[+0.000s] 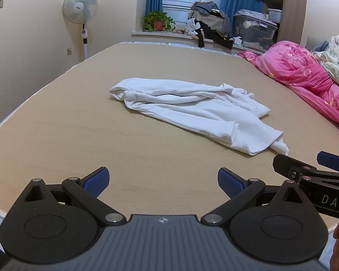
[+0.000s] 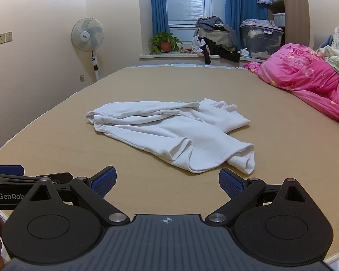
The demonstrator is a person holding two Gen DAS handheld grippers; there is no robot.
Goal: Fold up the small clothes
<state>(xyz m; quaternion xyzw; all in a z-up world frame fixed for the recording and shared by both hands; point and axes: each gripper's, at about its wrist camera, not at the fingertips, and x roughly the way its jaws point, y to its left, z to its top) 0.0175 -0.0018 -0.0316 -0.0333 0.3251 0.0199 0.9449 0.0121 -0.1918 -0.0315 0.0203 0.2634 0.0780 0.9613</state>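
A white garment [image 1: 192, 110] lies crumpled on the tan mattress [image 1: 79, 135], its long side running from far left to near right. It also shows in the right wrist view [image 2: 169, 133]. My left gripper [image 1: 162, 181] is open and empty, held above the mattress short of the garment. My right gripper [image 2: 167, 181] is open and empty, its fingertips just short of the garment's near hem. The right gripper also shows at the right edge of the left wrist view [image 1: 309, 164]. The left gripper shows at the left edge of the right wrist view [image 2: 22, 174].
A pink quilt [image 1: 305, 76] and a floral blanket [image 1: 336, 56] are piled on the bed's right side. A standing fan [image 1: 81, 9] is by the left wall. A potted plant [image 1: 157, 20], a clothes pile [image 1: 210, 22] and a storage bin [image 1: 253, 29] sit on the window ledge.
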